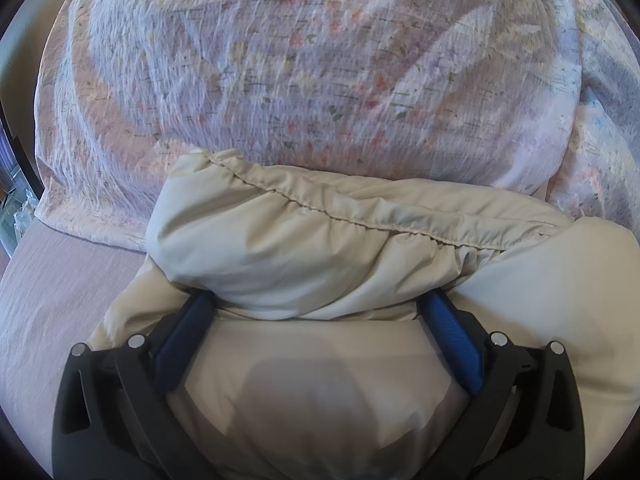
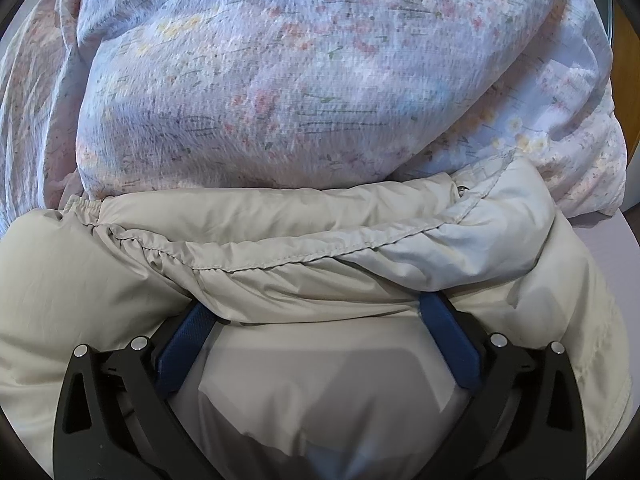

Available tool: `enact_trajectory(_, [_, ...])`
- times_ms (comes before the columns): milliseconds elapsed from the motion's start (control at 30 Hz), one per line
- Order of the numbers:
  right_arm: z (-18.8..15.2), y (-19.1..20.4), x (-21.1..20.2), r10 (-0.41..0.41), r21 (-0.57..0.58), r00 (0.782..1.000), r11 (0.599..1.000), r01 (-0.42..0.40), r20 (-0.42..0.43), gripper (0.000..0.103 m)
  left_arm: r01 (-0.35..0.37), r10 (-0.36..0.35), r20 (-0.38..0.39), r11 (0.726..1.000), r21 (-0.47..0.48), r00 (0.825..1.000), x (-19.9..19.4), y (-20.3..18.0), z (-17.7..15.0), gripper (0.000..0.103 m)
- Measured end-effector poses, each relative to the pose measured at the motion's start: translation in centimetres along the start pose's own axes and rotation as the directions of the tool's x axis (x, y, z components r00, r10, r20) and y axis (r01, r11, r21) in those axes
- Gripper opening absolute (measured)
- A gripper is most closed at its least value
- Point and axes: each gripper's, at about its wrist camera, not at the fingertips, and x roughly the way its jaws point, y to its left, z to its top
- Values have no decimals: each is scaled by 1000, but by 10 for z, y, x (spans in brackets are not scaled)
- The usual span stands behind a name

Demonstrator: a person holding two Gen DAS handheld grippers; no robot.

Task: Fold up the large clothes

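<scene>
The left gripper [image 1: 316, 308] is standing with its jaws spread wide, and its blue fingers [image 1: 184, 336] are running up under a puffy fold of the beige jacket [image 1: 304, 248], so the tips are hidden. Whether the fingers are pinching any cloth cannot be told; the padded fabric is filling the whole gap between them and bulging toward the camera at 6 o'clock. The right gripper [image 2: 320, 308] is sitting the same way in its own view: jaws spread wide, blue fingers [image 2: 186, 340] disappearing under the jacket [image 2: 304, 240], tips covered, grip not readable.

In both views the jacket is lying directly ahead of the grippers, filling the lower half of each frame from 3 o'clock round to 9 o'clock. A gathered, stitched seam [image 1: 332, 216] is crossing the top fold from 11 o'clock toward 3 o'clock in the left view; in the right view the seam [image 2: 280, 258] is running nearly level.

Beyond the jacket, toward 12 o'clock, a bulky floral duvet [image 1: 304, 64] is heaped up and touching the jacket's far edge; the right view is showing it [image 2: 320, 72] too. At 8 o'clock in the left view a lilac sheet [image 1: 60, 288] is lying flat beneath both.
</scene>
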Motion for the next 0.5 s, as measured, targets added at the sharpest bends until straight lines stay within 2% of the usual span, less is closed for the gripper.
enact_trajectory(333, [3,-2,1,8,10,1000,1000,-8,-10,102,-7,7,-7,1000,8,1000,2,-2,-3,101])
enact_trajectory(500, [14,-11,-9,2,37,993,999,3,-120,102,-42,44,-67,999,31,997,-7,-6,-2,101])
